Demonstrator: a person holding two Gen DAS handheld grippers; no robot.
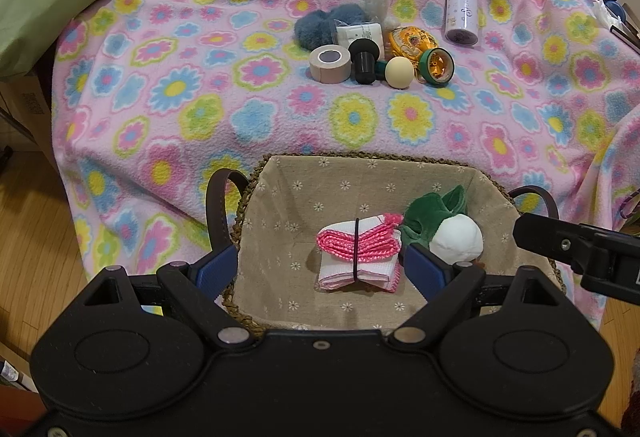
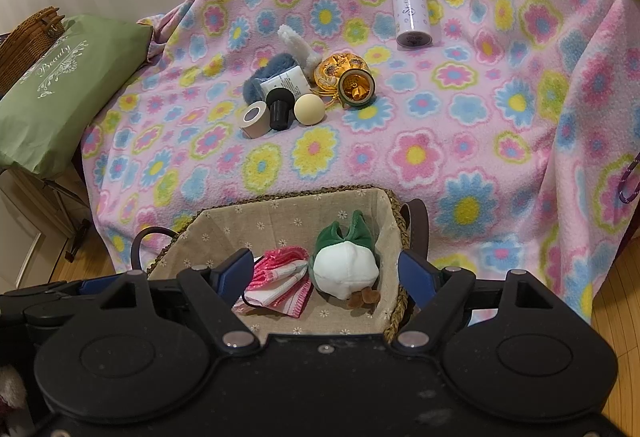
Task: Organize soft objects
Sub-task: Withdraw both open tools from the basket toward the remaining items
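Folded pink-and-white cloths bound with a black band (image 1: 358, 252) lie on the floor of the fabric-lined woven basket (image 1: 296, 193), touching a white-and-green plush radish (image 1: 456, 237) on their right. Both the left gripper (image 1: 318, 269) and right gripper (image 2: 328, 279) hover over the basket, jaws spread wide, holding nothing. Well beyond, a blue fluffy pouf (image 1: 316, 25) sits on the flowered pink fleece blanket (image 1: 180, 97).

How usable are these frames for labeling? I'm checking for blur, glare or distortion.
Left wrist view: sharp, evenly lit, no glare; fisheye bends the basket rim and darkens the corners. Right wrist view: equally sharp, soft shadows beside the radish plush; the blanket curves toward the edges, and pale specks dot the hand-held gripper's body.
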